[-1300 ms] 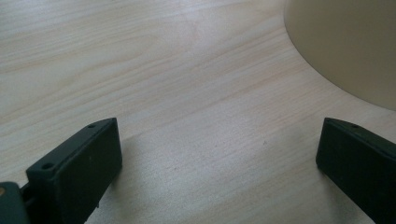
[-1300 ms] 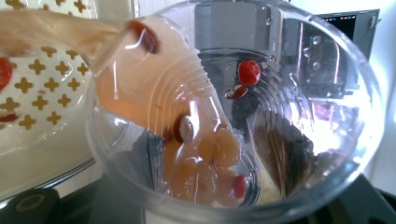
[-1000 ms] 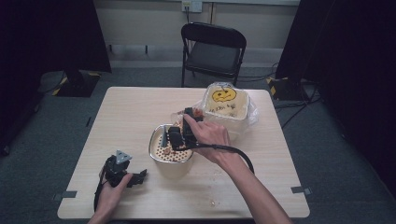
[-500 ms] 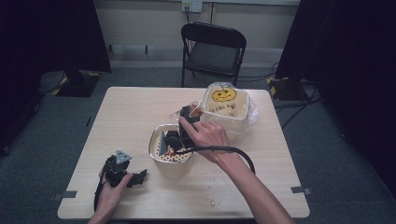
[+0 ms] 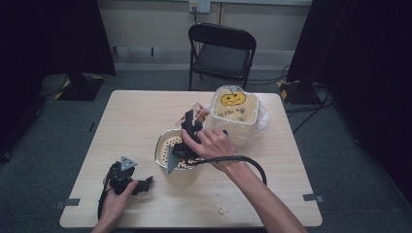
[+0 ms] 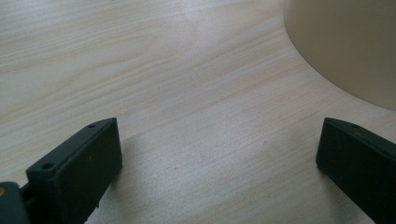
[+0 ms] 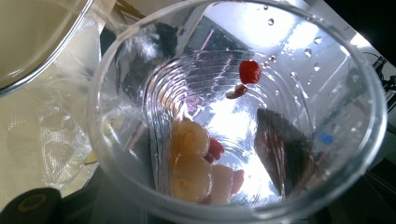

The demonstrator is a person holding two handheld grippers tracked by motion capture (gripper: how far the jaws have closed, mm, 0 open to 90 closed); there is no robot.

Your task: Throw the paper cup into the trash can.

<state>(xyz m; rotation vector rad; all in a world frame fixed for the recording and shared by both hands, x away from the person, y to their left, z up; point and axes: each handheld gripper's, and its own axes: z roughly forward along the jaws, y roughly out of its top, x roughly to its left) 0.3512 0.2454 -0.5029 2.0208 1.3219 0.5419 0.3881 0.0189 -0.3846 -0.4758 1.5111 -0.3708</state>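
Two tongs are in my hands at the desk (image 5: 136,121). My left tongs (image 5: 130,178) rest low on the wood near the front left corner, jaws spread wide apart with nothing between them; in the left gripper view the bare wood grain lies between them and the cream side of a bowl (image 6: 350,46) curves in at the upper right.

My right tongs (image 5: 187,138) are over the metal-rimmed bowl (image 5: 165,145) at the middle of the desk, and they carry a clear plastic cup (image 7: 233,112). I cannot tell how the jaws stand, since the cup and my right hand (image 5: 211,145) cover them. The cup is tipped, its long axis running along the tongs, with its open mouth facing the right gripper camera and its base away from it. Inside lie pale round pieces (image 7: 191,158) and small red bits (image 7: 250,71), with drops of water on the wall.

Just beyond the bowl stands a cream tub (image 5: 233,114) in a clear bag, its lid drawn with a yellow pumpkin face (image 5: 233,98); the dark marks under it are too small to read. A black folding chair (image 5: 221,53) stands behind the desk.
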